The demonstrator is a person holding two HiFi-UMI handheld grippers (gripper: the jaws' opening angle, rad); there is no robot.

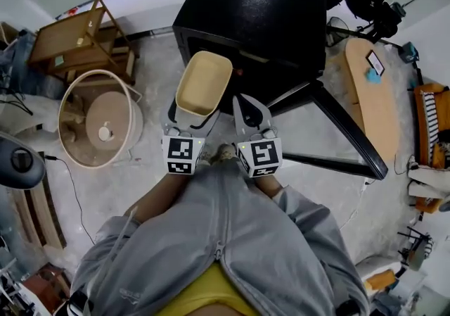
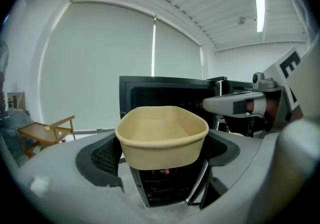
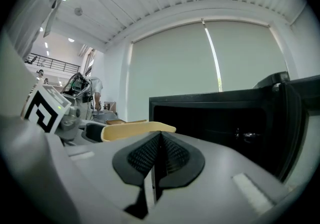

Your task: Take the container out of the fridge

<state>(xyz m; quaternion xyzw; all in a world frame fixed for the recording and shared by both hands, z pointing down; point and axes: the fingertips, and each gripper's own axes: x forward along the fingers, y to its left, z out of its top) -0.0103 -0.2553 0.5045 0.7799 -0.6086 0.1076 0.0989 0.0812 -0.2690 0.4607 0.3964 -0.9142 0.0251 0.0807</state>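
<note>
While the left gripper (image 1: 188, 122) holds the container (image 1: 202, 84) by its near end, the container hangs in the air just in front of the open fridge (image 1: 260, 19), near the middle of the head view. It is pale yellow, long, and round at both ends, and we see nothing inside it. Its long side points away from us, toward the dark mouth of the fridge. In the left gripper view the two jaws sit on each side of the container and hug its walls.

The right gripper (image 1: 247, 105) is just beside the container, on its right. Its jaws are pressed together and there is nothing between them. So the left gripper is the one doing the job.

We think the container is already out of the fridge. What is left is to bring it back toward us and away from the black box.

The fridge door (image 1: 337, 131) stands open toward the lower right of the frame, near the right gripper, so we think a swing that way could bump it. On the floor (image 1: 148, 188), at the left of the frame, is a round wooden thing (image 1: 98, 124). A wooden rack (image 1: 77, 36) stands in the upper left. Both are well apart from the container.
</note>
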